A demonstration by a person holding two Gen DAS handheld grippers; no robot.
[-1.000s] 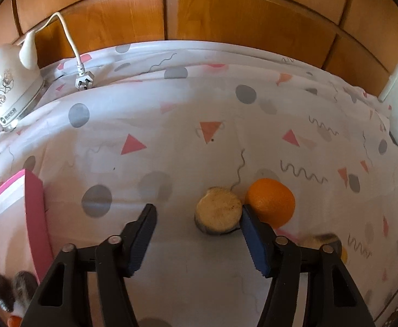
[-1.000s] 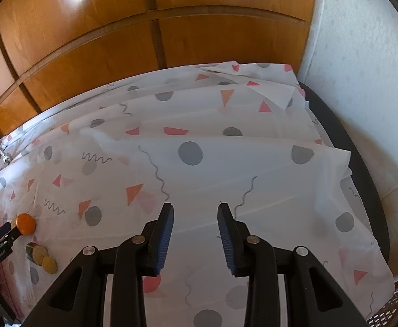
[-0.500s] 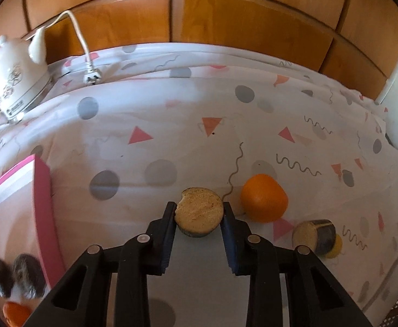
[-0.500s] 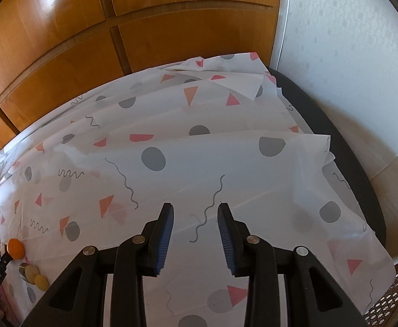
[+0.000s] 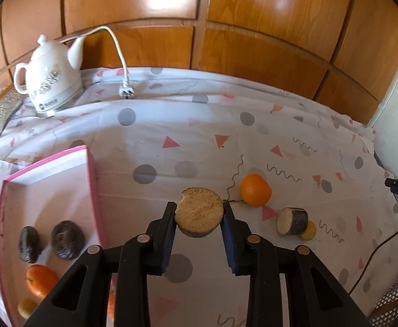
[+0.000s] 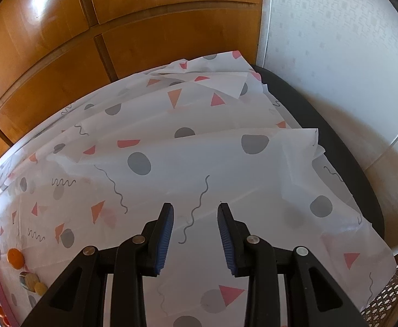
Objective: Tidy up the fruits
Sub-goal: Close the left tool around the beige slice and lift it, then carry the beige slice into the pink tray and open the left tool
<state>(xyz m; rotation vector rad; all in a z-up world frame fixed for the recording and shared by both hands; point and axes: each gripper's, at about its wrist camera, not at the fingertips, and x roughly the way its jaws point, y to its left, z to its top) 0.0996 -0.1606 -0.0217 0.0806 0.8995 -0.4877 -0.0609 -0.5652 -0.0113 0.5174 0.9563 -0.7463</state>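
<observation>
My left gripper (image 5: pixel 199 212) is shut on a round tan fruit slice with a dark rind (image 5: pixel 199 211) and holds it above the patterned cloth. An orange (image 5: pixel 254 190), a second cut piece (image 5: pixel 291 221) and a small yellow fruit (image 5: pixel 309 230) lie on the cloth to the right. The pink tray (image 5: pixel 91 179) at the left holds two dark fruits (image 5: pixel 67 239), an orange (image 5: pixel 40 276) and a small yellow fruit (image 5: pixel 26 306). My right gripper (image 6: pixel 195 219) is open and empty over the cloth; the orange (image 6: pixel 15 258) shows far left there.
A white electric kettle (image 5: pixel 47 81) with a cord and plug (image 5: pixel 125 91) stands at the back left. Wooden panels run along the back. A white wall (image 6: pixel 335 54) and the dark table edge (image 6: pixel 321 136) lie to the right. A wicker basket (image 6: pixel 389 299) is at the lower right.
My left gripper closed on the tan fruit slice, lifted it off the cloth and pulled back left, bringing the pink tray into view. My right gripper stayed open and turned a little right.
</observation>
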